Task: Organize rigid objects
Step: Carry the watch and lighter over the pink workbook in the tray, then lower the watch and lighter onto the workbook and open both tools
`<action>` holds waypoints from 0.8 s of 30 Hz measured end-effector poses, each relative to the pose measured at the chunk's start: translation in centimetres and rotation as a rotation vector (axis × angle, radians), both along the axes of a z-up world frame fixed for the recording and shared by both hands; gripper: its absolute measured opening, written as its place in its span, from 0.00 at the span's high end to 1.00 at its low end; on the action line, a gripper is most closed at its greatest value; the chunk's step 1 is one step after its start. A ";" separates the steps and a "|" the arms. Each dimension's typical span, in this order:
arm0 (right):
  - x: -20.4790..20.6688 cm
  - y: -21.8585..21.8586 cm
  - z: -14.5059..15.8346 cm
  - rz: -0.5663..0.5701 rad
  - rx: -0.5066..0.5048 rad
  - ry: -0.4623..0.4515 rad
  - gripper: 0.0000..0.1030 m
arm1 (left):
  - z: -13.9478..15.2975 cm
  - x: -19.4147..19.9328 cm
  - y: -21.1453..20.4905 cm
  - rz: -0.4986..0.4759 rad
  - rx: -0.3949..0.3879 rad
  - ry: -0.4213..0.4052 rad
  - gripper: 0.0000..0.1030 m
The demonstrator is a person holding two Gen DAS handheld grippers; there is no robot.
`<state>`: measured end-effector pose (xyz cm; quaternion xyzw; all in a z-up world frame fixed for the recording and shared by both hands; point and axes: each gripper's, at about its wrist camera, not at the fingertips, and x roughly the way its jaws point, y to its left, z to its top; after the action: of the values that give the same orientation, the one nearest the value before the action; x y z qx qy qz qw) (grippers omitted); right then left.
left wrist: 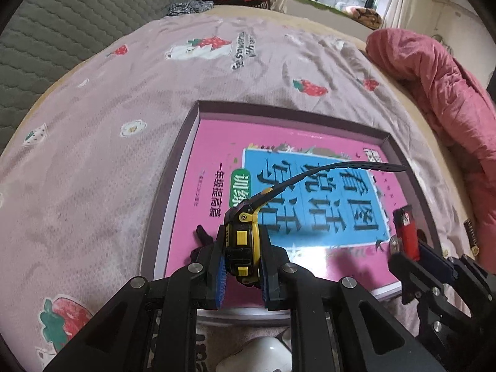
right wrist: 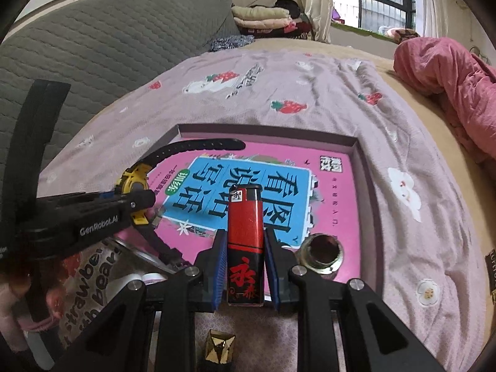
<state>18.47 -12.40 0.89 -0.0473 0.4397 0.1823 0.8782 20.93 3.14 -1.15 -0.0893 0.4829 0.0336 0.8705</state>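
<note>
My left gripper is shut on a black and yellow wristwatch, its strap curving up and to the right. It holds the watch above a shallow box that has a pink book lying in it. My right gripper is shut on a red lighter, held upright over the same box. The lighter also shows in the left wrist view, and the watch in the right wrist view. A brass threaded fitting lies on the book to the right of the lighter.
The box lies on a pink strawberry-print blanket on a bed. A pink jacket lies at the right. A grey quilted headboard is at the left. A gold faceted object and white items lie in front of the box.
</note>
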 end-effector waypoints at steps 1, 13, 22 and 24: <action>0.1 0.1 -0.1 0.001 -0.002 0.003 0.77 | -0.1 0.0 0.0 -0.003 0.003 0.003 0.83; 1.2 0.5 -2.1 0.011 -0.036 0.048 0.79 | -0.5 -0.6 -0.7 -0.044 0.057 0.025 0.83; 1.1 -0.5 -2.9 -0.014 -0.040 0.059 0.79 | -0.7 -0.9 -0.7 -0.051 0.038 0.033 0.82; 1.1 -0.6 -2.9 -0.017 -0.043 0.057 0.79 | -0.7 -0.9 -0.8 -0.056 0.033 0.034 0.82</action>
<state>19.57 -13.00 -1.99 -0.0576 0.4687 0.1667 0.8656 20.04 2.38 -1.88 -0.0607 0.4995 0.0189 0.8640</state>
